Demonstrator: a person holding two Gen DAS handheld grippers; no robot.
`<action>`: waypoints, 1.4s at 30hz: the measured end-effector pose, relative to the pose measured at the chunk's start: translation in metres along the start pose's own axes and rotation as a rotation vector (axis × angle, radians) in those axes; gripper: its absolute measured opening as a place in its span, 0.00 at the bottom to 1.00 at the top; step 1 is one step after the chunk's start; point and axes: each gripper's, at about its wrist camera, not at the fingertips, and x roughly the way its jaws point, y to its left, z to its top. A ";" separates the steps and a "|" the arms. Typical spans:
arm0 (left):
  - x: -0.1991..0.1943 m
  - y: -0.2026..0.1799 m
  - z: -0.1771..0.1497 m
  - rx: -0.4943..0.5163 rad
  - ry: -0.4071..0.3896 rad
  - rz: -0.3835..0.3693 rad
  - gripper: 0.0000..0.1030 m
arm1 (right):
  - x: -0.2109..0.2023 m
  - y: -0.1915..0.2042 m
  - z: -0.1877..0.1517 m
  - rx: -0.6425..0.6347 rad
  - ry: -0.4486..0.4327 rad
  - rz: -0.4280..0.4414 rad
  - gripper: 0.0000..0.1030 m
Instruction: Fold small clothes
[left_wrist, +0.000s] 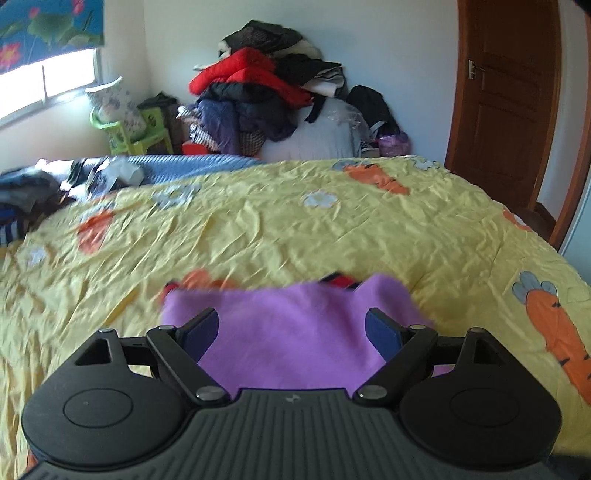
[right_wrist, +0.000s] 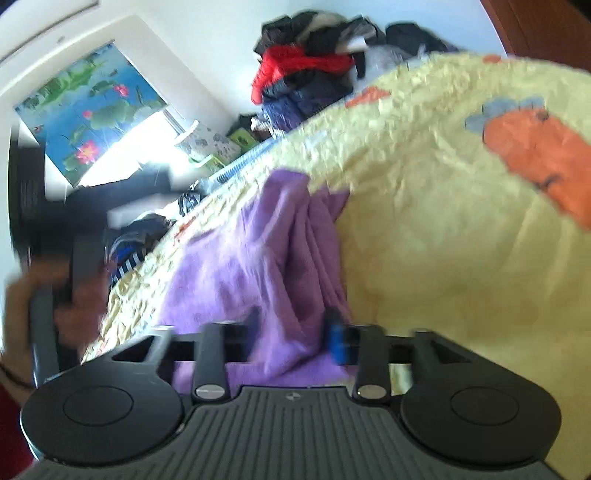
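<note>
Purple garment (left_wrist: 295, 332) on yellow bedspread (left_wrist: 332, 229), clothes pile (left_wrist: 266, 92) behind, possibly red-striped cloth (left_wrist: 338, 280) underneath

A bed under a yellow carrot-print bedspread (left_wrist: 280, 229) filled the room. Behind it, a heap of clothes (left_wrist: 266, 88) leaned against the pale wall (left_wrist: 388, 55). Daylight came through a window (left_wrist: 40, 85) under a lotus-print blind (left_wrist: 48, 26). A brown wooden door (left_wrist: 506, 92) stood at the right.
</note>
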 end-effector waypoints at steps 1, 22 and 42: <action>-0.002 0.012 -0.008 -0.014 0.006 0.000 0.85 | 0.000 0.001 0.006 -0.013 -0.010 -0.005 0.71; 0.052 0.137 -0.079 -0.397 0.190 -0.528 0.85 | 0.143 -0.026 0.097 0.015 0.325 0.359 0.81; 0.065 0.149 -0.035 -0.420 0.017 -0.361 0.23 | 0.175 0.006 0.115 -0.037 0.245 0.324 0.26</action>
